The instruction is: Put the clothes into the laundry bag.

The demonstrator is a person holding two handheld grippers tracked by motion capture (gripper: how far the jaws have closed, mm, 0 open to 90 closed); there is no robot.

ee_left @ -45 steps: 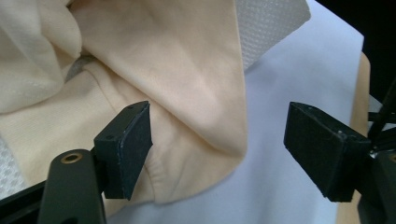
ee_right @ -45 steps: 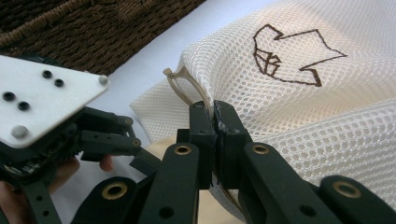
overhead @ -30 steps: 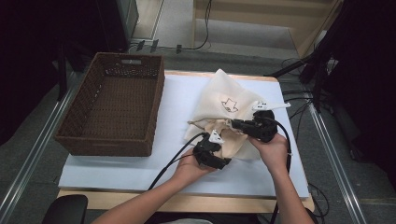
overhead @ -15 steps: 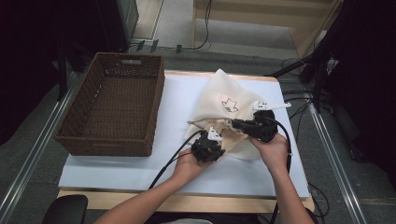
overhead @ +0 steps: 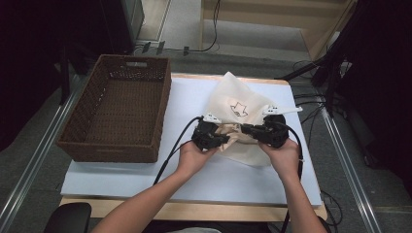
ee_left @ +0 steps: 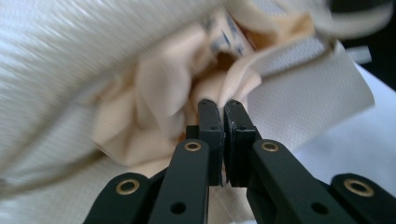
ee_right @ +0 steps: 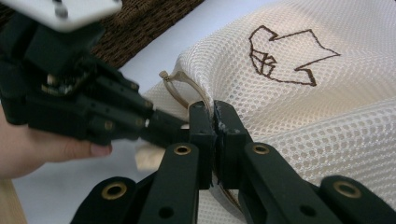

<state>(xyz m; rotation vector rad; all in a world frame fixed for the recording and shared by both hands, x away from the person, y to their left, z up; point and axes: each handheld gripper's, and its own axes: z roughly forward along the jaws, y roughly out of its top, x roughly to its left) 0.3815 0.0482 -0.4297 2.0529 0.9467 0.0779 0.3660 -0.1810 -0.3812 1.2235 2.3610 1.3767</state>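
Note:
A white mesh bag (overhead: 238,97) with a brown stitched emblem (ee_right: 285,56) lies on the white mat, with beige cloth (ee_left: 154,93) bunched in its mouth. My left gripper (ee_left: 225,103) has just been closing and is now shut on a fold of that beige cloth at the bag's opening. In the high view the left gripper (overhead: 228,139) points right. The right gripper (overhead: 243,128) faces it, tips almost meeting. My right gripper (ee_right: 215,112) is shut on the bag's mesh rim beside a loop of drawstring (ee_right: 180,91). The left gripper's tips (ee_right: 180,127) lie just beside it.
A brown wicker basket (overhead: 163,111) stands at the left of the white mat (overhead: 194,97). Cables (overhead: 311,104) trail over the table's right edge. Metal rails run along both sides of the table.
The left hand has moved away from the person and up, toward the bag's mouth. Its jaws have shut on the beige cloth. The right hand has not moved.

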